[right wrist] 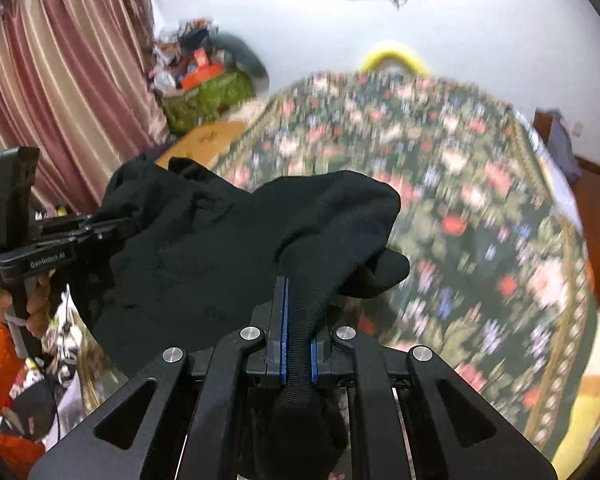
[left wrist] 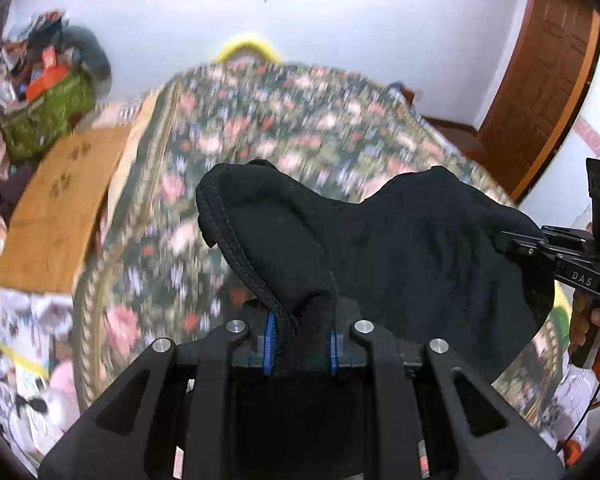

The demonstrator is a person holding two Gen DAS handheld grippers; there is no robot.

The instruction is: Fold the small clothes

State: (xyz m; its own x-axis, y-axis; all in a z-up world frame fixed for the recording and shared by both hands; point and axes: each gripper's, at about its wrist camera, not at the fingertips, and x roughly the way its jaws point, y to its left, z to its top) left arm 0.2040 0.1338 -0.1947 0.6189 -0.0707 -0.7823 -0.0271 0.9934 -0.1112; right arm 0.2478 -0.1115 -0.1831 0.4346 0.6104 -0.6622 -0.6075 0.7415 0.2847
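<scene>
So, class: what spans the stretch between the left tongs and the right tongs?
Only the black garment itself: it hangs from the left tongs across to the right tongs, above the floral bedspread. Both wrist views show this.

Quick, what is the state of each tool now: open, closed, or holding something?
Left tool: closed on the black garment, gripping a stitched edge.
Right tool: closed on the same black garment, gripping its ribbed band.

Black garment [left wrist: 400,240] held up in the air

Small, dark, soft cloth with stitched hem along one edge; bunched and sagging in the middle, stretched between two pinched ends, hanging above the bed, not lying flat.
</scene>
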